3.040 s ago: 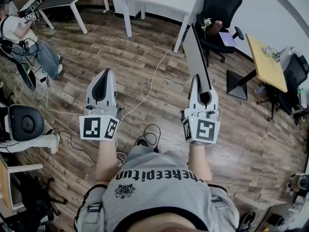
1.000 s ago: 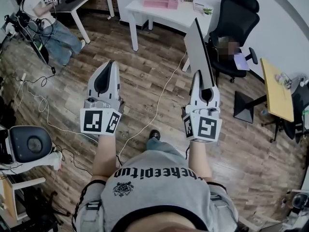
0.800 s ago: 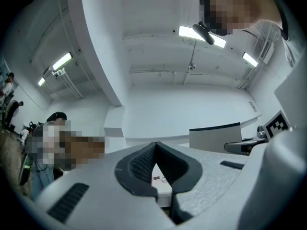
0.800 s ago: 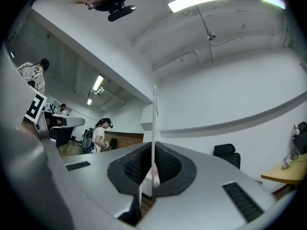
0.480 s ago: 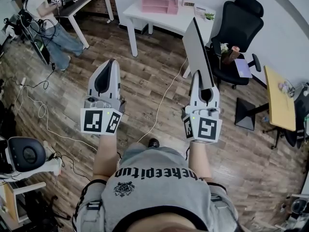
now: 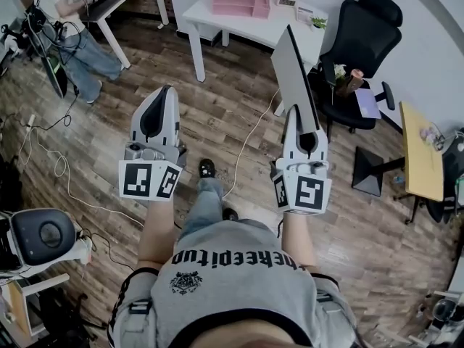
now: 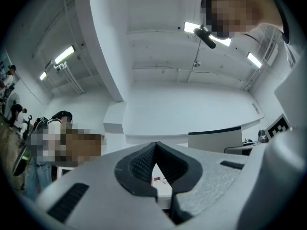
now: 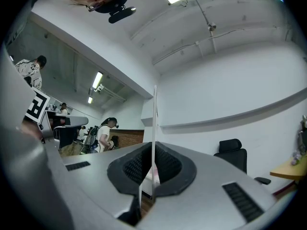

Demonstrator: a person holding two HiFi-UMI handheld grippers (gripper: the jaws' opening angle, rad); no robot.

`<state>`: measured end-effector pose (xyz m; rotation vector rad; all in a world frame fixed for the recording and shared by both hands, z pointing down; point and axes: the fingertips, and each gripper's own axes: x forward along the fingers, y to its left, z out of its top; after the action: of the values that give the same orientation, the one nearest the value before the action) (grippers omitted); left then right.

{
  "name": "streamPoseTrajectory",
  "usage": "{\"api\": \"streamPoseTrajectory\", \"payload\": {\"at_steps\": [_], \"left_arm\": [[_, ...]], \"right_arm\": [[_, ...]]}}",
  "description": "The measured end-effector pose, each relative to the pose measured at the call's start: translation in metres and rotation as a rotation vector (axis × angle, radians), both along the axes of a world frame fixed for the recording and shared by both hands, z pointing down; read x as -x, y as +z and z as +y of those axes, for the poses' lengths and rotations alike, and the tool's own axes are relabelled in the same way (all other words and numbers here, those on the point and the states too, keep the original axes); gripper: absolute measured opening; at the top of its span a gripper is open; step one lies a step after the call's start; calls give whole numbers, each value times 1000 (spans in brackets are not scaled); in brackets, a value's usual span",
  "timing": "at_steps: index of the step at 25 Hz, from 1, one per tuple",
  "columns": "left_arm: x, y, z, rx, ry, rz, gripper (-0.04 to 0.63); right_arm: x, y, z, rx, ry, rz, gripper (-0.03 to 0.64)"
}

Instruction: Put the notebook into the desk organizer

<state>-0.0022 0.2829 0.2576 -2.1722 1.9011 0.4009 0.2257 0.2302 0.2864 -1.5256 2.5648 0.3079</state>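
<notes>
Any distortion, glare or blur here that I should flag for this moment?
Head view: sharp, evenly lit, floor planks bowed by the wide lens. Left gripper view: strong fisheye, ceiling lamp blown out white. Right gripper view: black vignette in the corners, notebook edge-on, only a thin pale line.

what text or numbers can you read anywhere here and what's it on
"thekeepitup": on the grey shirt, upside down in the head view; last letters uncertain.
Crest beside that print: too small to read.
Left cube, right cube: black and white patterns, no letters.
Small items on the white table: too blurred to read.
Notebook: edge-on, no print shows.
</notes>
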Motion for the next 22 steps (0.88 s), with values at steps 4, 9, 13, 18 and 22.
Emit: {"api": "streamPoseTrajectory", "payload": {"at_steps": [4,9,13,18,22], "left_arm": [[18,3,-43,-4,10,6,3],[51,1,-114,-13,34,11,3],[83,-7,-175,-15,56,8,3],[117,-10,-242,-7,84,-10,3],[141,-8,-274,-6,106,-17,3]], "right_arm": [[15,0,-41,-8,13,0,9],[50,-6,-108,-24,35,5,9],[82,-15,-164,-34,52,8,9],[116,-15,-225,-26,86,12,9],[142,-12,-253,-27,103,16,9]]}}
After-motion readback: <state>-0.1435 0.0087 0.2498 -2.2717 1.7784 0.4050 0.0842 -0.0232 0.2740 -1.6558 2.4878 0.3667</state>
